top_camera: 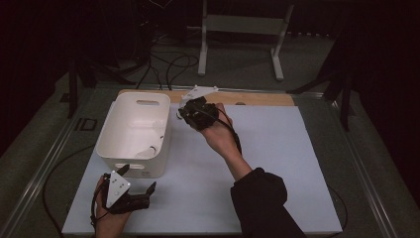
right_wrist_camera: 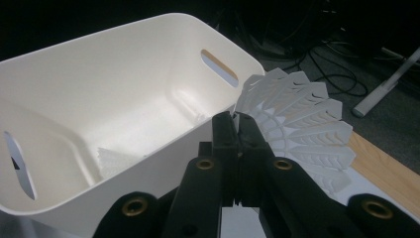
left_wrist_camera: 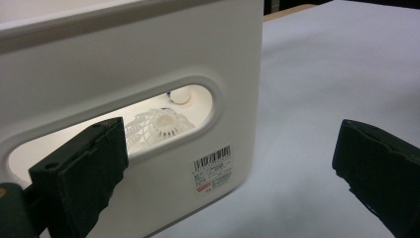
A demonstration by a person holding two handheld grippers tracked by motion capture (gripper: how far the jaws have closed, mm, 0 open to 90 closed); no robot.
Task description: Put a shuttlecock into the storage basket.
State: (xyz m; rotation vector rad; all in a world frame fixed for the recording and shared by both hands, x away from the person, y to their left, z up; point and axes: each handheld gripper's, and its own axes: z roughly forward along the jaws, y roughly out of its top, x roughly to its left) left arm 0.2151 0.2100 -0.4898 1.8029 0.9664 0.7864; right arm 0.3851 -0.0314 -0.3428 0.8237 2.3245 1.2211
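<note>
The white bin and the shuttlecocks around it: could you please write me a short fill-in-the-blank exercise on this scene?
1. The right gripper is shut on the skirt of a white ____.
2. Through the handle slot of the white bin, another shuttlecock lies ____ it.
3. The left gripper has its jaws ____.

Missing words: shuttlecock; inside; open

A pale counter (top_camera: pixel 277 163) fills the frame's centre; a white bin (top_camera: pixel 115 148) stands at its left.

A dim recording lab: black curtains (top_camera: pixel 44 49), tangled black floor cables (top_camera: pixel 168 62), a white metal stand (top_camera: pixel 242 29), grey carpet (top_camera: pixel 237 74).
</note>
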